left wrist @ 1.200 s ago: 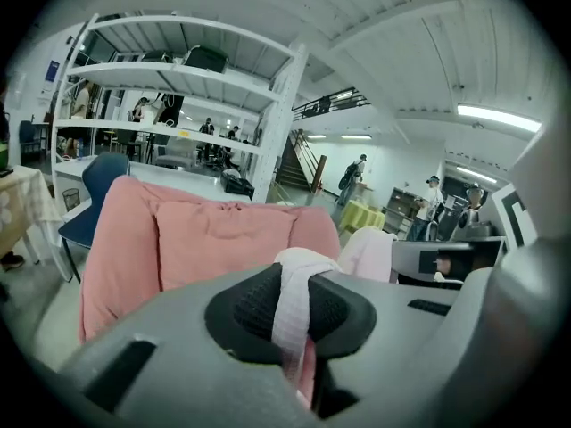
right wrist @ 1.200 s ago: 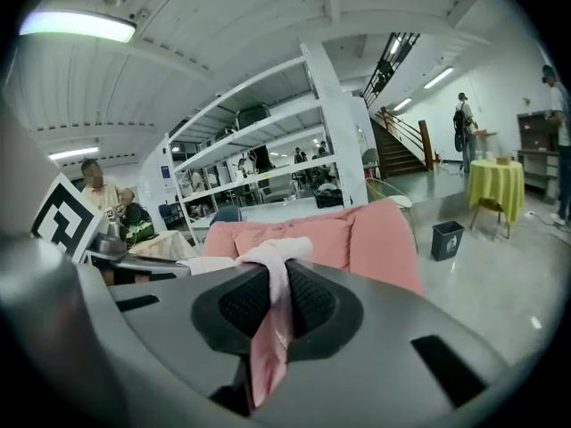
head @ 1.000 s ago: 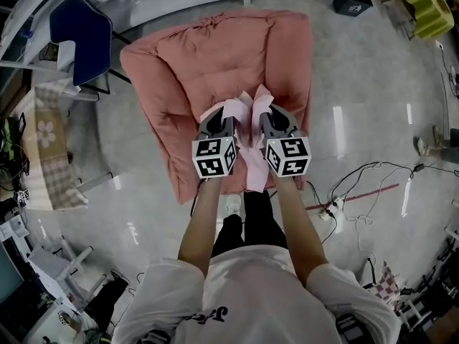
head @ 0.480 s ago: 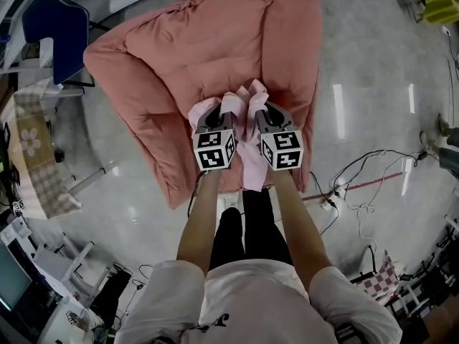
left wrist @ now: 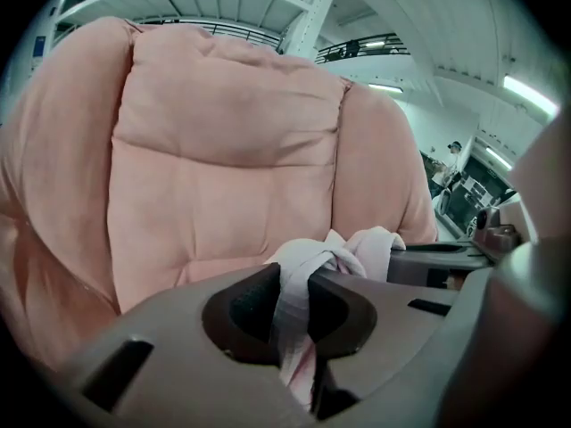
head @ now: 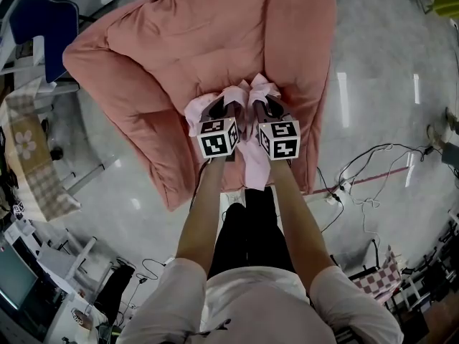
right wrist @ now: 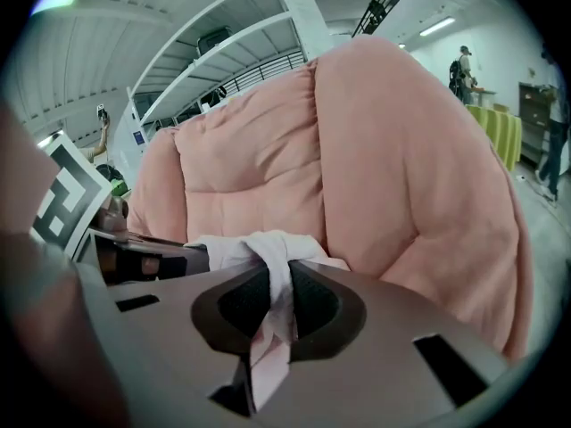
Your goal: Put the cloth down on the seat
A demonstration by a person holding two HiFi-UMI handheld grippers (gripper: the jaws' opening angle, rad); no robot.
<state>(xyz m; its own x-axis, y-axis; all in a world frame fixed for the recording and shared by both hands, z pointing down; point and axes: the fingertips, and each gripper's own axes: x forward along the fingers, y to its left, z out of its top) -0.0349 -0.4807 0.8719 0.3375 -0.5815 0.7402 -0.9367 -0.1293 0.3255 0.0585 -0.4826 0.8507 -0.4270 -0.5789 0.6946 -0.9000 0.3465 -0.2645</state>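
A pale pink cloth (head: 252, 160) hangs between my two grippers over the front of a big salmon-pink padded armchair (head: 179, 49). My left gripper (head: 219, 112) is shut on one bunched edge of the cloth (left wrist: 294, 297). My right gripper (head: 267, 110) is shut on the other edge (right wrist: 272, 306). Both grippers are held side by side just above the seat's front edge, and the cloth's loose part droops down past the person's legs. The chair's backrest (left wrist: 223, 168) fills both gripper views straight ahead.
A dark blue chair (head: 50, 27) and a table with a checked cloth (head: 32, 163) stand at the left. Cables and a power strip (head: 358, 185) lie on the grey floor at the right. Shelving rises behind the armchair (right wrist: 232, 34).
Both grippers have moved forward with the cloth, from the chair's front edge to over the seat. The armchair looms larger and closer. Both grips are unchanged.
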